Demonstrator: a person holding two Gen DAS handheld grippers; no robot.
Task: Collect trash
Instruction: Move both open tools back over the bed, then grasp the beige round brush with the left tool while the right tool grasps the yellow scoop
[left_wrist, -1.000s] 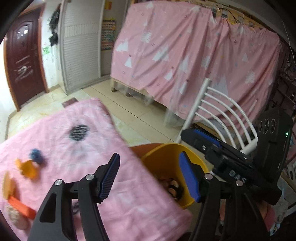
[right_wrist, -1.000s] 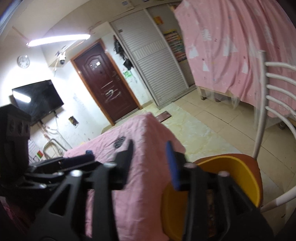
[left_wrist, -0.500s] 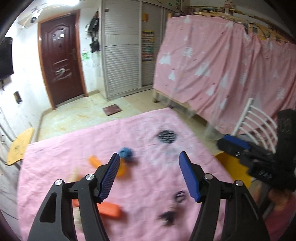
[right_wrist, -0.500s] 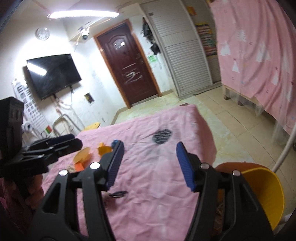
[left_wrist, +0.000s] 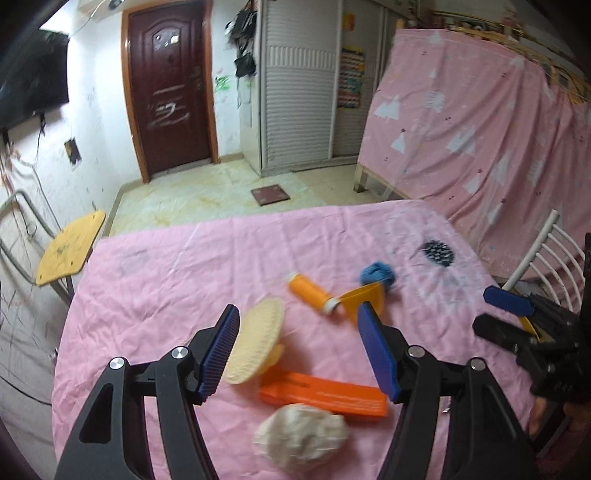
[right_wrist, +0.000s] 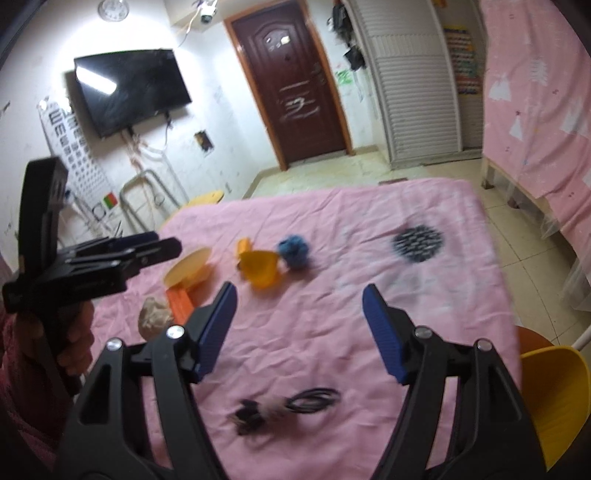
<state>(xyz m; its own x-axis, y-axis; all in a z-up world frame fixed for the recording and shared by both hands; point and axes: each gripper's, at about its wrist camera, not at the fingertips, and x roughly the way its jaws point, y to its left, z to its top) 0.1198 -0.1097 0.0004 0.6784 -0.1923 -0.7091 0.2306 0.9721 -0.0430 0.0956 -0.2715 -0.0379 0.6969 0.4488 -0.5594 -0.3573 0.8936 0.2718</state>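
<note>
The left gripper (left_wrist: 299, 350) was held over the pink-covered table (left_wrist: 166, 266), fingers spread and empty. Trash lay beneath it: a crumpled white wad (left_wrist: 301, 437) at six o'clock, an orange box (left_wrist: 325, 395) just beyond, a pale round lid (left_wrist: 256, 345) at ten o'clock. The right gripper (right_wrist: 299, 328) had just been opening, nothing between its fingers; a black cord tangle (right_wrist: 284, 406) lay at six o'clock, the yellow bin (right_wrist: 554, 398) at four o'clock.
</note>
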